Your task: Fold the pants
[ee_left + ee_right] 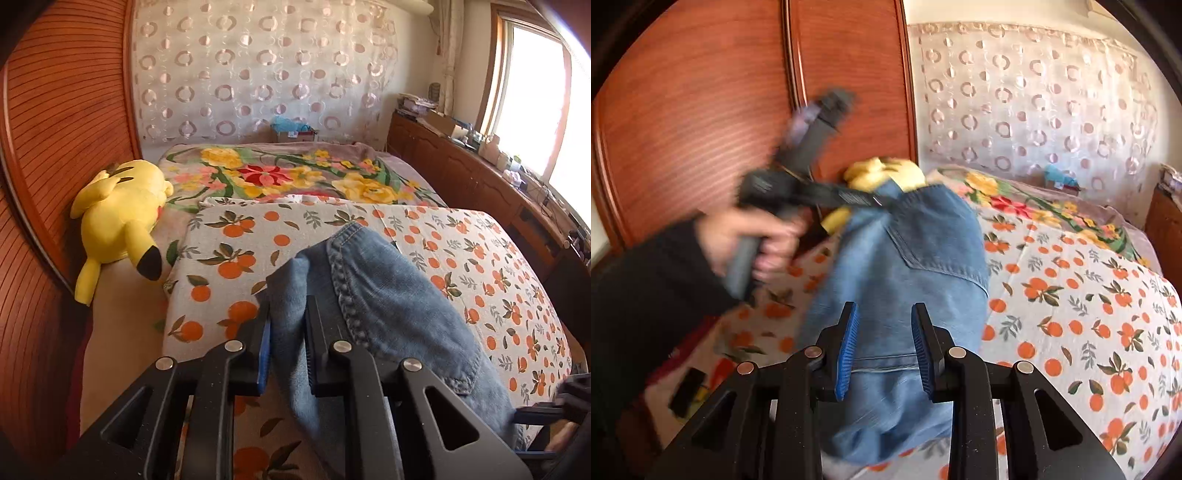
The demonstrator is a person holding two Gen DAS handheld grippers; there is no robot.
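- My left gripper is nearest in its own view; its jaws are clenched on a fold of the pants, the denim bunched between the two fingers.
- My right gripper hangs just over the pants with its jaws released; denim shows in the gap, but I cannot tell whether the blue pads touch it.
- In the right wrist view my left hand, blurred, grips the handle of the left gripper, whose tip pinches the top edge of the pants and lifts it off the bed.
- The pants are blue denim, on the near part of the bed. Their long axis runs from me toward the far end of the bed, waistband edge away from me, a back pocket facing up.
- They lie on an orange-print sheet that covers the near part of the bed.
- Beyond it lies a floral blanket in yellow, red and green.
- A yellow plush toy lies at the bed's left edge, against a ribbed wooden wardrobe.
- At the far end hangs a sheer curtain with a ring pattern.
- On the right, a low wooden cabinet carries clutter beneath a bright window.
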